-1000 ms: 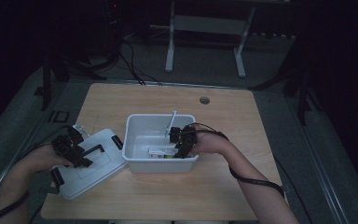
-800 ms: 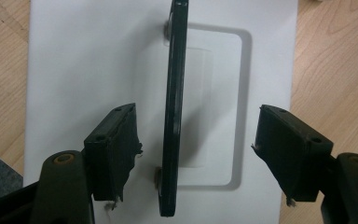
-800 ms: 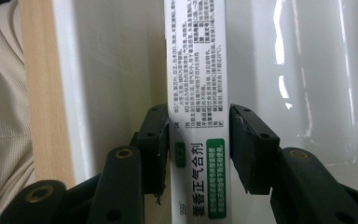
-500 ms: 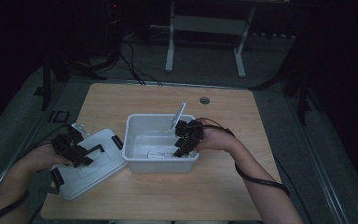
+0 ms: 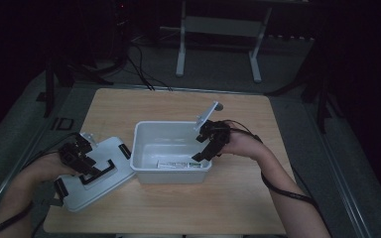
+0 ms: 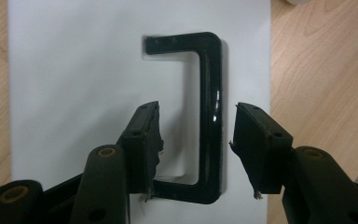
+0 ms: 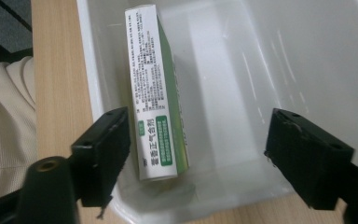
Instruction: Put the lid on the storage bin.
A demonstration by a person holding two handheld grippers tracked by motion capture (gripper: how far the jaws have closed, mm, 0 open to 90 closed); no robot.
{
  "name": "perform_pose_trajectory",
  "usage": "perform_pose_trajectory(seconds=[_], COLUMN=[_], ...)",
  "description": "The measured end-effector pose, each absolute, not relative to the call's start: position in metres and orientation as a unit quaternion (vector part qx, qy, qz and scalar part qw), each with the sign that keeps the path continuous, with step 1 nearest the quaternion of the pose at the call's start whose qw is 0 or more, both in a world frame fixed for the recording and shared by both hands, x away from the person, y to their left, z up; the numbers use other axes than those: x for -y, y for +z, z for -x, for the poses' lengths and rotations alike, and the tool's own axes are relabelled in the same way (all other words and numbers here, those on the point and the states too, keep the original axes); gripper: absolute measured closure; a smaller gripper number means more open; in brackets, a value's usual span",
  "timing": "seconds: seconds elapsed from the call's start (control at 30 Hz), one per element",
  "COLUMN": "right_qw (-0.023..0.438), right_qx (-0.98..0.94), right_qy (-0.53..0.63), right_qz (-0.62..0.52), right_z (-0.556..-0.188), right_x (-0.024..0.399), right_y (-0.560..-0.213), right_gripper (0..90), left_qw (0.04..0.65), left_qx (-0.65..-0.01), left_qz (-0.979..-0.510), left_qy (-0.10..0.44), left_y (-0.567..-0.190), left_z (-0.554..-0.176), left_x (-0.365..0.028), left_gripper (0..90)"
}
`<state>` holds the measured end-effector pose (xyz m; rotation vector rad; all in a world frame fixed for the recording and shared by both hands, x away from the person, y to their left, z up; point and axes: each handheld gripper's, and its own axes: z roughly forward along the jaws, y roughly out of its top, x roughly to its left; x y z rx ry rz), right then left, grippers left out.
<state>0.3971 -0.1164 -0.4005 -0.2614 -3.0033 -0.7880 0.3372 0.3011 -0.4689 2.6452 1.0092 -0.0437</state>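
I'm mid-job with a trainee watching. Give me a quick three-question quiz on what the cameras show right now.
1. True or false: the green and white box lies inside the white bin.
2. What black part sits between the open jaws of the left hand-held gripper?
3. The right hand-held gripper is: A) shut on the box, B) open above the bin, C) resting on the lid.

Key: 1. true. 2. The lid's handle. 3. B.
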Motion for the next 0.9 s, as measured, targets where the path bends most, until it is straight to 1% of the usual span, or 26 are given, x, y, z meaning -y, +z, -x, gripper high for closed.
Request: perform_pose_trajectory(seconds=[0.13, 0.17, 0.33, 0.43, 0.47, 0.5, 0.73, 0.9], right_qw=[0.006, 0.007, -0.006, -0.023, -0.024, -0.025, -0.028, -0.020], right_qx=[0.959, 0.957, 0.953, 0.946, 0.944, 0.942, 0.933, 0.932], right_qy=[-0.268, -0.272, -0.278, -0.293, -0.297, -0.300, -0.307, -0.302], right_qz=[0.097, 0.103, 0.115, 0.137, 0.144, 0.151, 0.183, 0.198], right_z=[-0.398, -0.399, -0.401, -0.404, -0.404, -0.405, -0.407, -0.406], right_x=[0.128, 0.132, 0.148, 0.168, 0.173, 0.178, 0.209, 0.221], right_y=[-0.398, -0.398, -0.397, -0.401, -0.403, -0.404, -0.418, -0.430], right_gripper=[15.6, 15.0, 15.1, 15.1, 15.1, 15.1, 15.1, 15.2], left_qw=[0.149, 0.145, 0.137, 0.132, 0.132, 0.132, 0.134, 0.123], left_qx=[-0.350, -0.349, -0.348, -0.348, -0.348, -0.349, -0.343, -0.342], left_qz=[-0.924, -0.926, -0.927, -0.928, -0.928, -0.928, -0.930, -0.932], left_qy=[-0.024, -0.022, -0.021, -0.021, -0.021, -0.020, -0.017, -0.010], left_y=[-0.473, -0.474, -0.478, -0.481, -0.482, -0.482, -0.485, -0.489], left_z=[-0.336, -0.336, -0.336, -0.337, -0.337, -0.337, -0.338, -0.338], left_x=[-0.298, -0.297, -0.294, -0.293, -0.292, -0.291, -0.286, -0.282], left_gripper=[48.1, 46.0, 45.8, 45.7, 44.0, 42.6, 42.5, 42.5])
